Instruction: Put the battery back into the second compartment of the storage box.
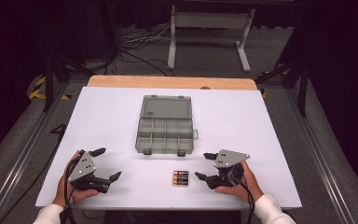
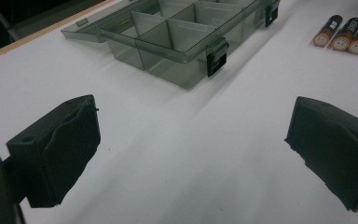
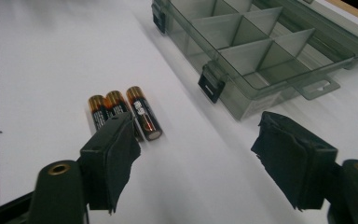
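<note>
Though their label print is too small to read, your three black-and-copper batteries (image 1: 180, 178) lie side by side before the open grey organizer box (image 1: 165, 125), between your empty, wide-open left gripper (image 1: 106, 164) and empty, part-open right gripper (image 1: 203, 165).

Three batteries (image 1: 180, 178) lie side by side, one compartment box (image 1: 165, 125) stands open, and two tongs are held.

Smoky see-through plastic on the box (image 1: 164, 125), glossy walls catching the light at the frame's centre, with matt black latches (image 3: 211, 87). Just below it, three batteries (image 1: 180, 178) with shiny copper-and-black wrappers. The table (image 1: 102, 121) is smooth matt white, with a bare wood edge (image 1: 121, 82) along the top. The gripper pads (image 3: 114, 158) look like rough, wrinkled black tape.
</note>
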Tool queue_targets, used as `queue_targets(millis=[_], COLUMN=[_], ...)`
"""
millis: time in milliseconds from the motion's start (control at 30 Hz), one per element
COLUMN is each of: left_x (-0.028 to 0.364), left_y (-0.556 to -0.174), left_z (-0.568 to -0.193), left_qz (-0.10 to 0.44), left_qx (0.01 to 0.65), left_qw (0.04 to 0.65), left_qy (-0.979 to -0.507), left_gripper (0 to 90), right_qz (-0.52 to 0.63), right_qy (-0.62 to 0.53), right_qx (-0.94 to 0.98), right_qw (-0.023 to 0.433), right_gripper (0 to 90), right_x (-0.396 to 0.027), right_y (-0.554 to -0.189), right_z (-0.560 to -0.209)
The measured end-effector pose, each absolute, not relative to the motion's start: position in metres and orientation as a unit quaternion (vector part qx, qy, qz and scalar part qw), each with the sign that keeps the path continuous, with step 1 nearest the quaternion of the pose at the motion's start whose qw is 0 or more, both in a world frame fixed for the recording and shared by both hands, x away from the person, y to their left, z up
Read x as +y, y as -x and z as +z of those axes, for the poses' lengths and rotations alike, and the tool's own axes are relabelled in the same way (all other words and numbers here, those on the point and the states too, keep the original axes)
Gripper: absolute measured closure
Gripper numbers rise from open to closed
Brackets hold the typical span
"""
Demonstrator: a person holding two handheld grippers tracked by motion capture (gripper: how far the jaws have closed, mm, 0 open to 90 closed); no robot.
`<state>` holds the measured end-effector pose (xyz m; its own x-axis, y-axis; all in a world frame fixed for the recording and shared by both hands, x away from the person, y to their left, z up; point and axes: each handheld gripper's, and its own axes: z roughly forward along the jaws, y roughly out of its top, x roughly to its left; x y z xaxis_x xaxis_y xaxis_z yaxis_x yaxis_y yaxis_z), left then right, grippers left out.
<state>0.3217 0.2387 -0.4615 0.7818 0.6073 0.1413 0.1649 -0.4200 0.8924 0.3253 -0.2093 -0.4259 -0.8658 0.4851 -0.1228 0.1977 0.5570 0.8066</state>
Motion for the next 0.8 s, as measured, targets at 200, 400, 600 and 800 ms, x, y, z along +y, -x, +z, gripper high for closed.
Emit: queue_targets(millis=[200, 400, 600, 800], left_x=[0.238, 0.234, 0.235, 0.234], left_y=[-0.323, -0.323, -0.323, -0.323], left_z=[-0.461, -0.461, -0.461, -0.462], left_qz=[0.230, 0.226, 0.227, 0.225], left_qx=[0.237, 0.231, 0.231, 0.230], left_qw=[0.479, 0.474, 0.473, 0.471], left_qy=[-0.813, -0.819, -0.819, -0.821], left_gripper=[3.0, 3.1, 3.2, 3.5], right_qz=[0.409, 0.393, 0.370, 0.365], right_qy=[-0.165, -0.131, -0.104, -0.096], right_qx=[0.886, 0.903, 0.918, 0.921], right_qw=[0.141, 0.112, 0.096, 0.091], right_gripper=[42.4, 52.1, 56.5, 59.7], right_x=[-0.193, -0.174, -0.160, -0.155], right_y=[-0.320, -0.313, -0.310, -0.309], right_z=[-0.418, -0.418, -0.427, -0.429])
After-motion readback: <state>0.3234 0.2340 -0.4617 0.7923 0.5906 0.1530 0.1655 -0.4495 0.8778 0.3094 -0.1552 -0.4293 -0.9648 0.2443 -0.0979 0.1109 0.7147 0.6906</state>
